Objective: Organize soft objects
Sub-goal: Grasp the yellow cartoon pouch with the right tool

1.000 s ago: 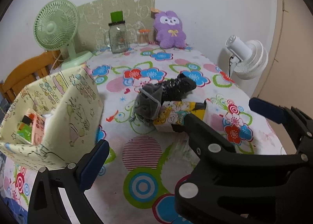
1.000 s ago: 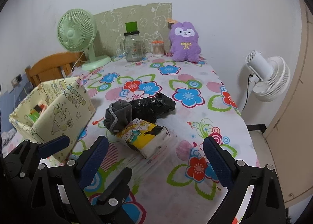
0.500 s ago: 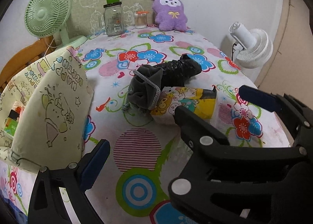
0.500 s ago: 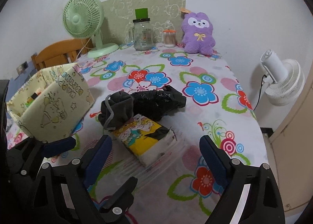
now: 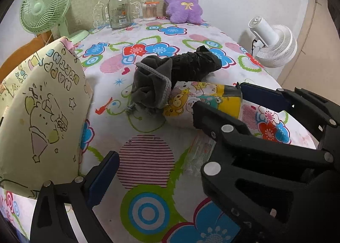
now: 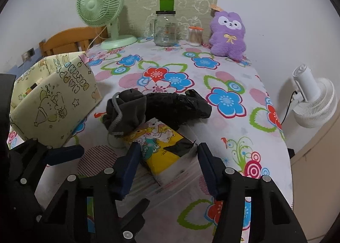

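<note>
A yellow cartoon-print tissue pack (image 6: 157, 143) lies on clear plastic sleeves (image 6: 170, 181) on the flowered table. My right gripper (image 6: 167, 149) straddles the pack, its jaws closing, and both blue pads touch the pack's sides. The left wrist view shows the same grip on the pack (image 5: 197, 100). A grey drawstring pouch (image 6: 125, 113) and a black plastic bag bundle (image 6: 176, 105) lie just behind it. My left gripper (image 5: 172, 158) hangs open and holds nothing, to the left near a cream fabric box (image 5: 42, 115). Its right finger is hidden behind the right gripper.
A purple plush (image 6: 227, 32), a glass jar (image 6: 165, 28), a cotton swab tub (image 6: 195, 36) and a green fan (image 6: 99, 5) stand along the back wall. A white fan (image 6: 312, 102) sits beyond the table's right edge. A wooden chair (image 6: 70, 39) is at the back left.
Both grippers came lower and closer to the pile. The right jaws narrowed from wide open to the sides of the tissue pack. The left jaws stayed wide.
</note>
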`<state>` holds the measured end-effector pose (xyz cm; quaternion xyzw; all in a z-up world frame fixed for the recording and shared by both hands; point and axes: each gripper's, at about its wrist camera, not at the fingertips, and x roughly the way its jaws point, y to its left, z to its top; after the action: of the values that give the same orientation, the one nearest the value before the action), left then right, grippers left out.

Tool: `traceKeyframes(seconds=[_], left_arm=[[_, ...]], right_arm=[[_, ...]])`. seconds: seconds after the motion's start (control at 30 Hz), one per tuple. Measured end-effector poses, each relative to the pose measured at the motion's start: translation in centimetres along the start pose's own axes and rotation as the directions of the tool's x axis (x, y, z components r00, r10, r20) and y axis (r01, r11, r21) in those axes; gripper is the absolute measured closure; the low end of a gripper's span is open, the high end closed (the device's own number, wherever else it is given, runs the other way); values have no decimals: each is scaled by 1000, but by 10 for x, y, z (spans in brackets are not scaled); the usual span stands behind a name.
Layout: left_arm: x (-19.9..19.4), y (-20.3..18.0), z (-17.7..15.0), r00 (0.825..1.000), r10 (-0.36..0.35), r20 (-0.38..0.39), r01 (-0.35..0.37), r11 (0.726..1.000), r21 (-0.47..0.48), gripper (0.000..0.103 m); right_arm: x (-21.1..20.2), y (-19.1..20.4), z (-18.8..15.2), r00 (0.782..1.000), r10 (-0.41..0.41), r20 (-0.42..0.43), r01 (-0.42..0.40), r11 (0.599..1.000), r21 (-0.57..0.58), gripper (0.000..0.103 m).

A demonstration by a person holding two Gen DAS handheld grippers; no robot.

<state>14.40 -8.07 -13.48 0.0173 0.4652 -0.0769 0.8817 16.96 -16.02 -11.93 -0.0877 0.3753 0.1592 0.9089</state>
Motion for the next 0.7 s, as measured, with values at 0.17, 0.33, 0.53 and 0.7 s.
traceKeyframes(seconds=[0.17, 0.33, 0.53, 0.7], left_arm=[[-1, -1, -1, 1000, 1, 0, -1, 1000, 9, 3], [-3, -4, -1, 1000, 12, 11, -12, 1000, 16, 3], [-8, -9, -1, 999, 22, 29, -23, 999, 27, 3], [-8, -12, 1, 999, 30, 34, -31, 999, 23, 3]], right_arm=[[-2, 1, -2, 1000, -9, 0, 9, 1000, -2, 53], [-11, -2, -6, 999, -30, 24, 29, 999, 33, 55], [-24, -12, -11, 997, -56, 49, 51, 995, 87, 56], [-33, -23, -17, 994, -87, 65, 78, 988, 131, 56]])
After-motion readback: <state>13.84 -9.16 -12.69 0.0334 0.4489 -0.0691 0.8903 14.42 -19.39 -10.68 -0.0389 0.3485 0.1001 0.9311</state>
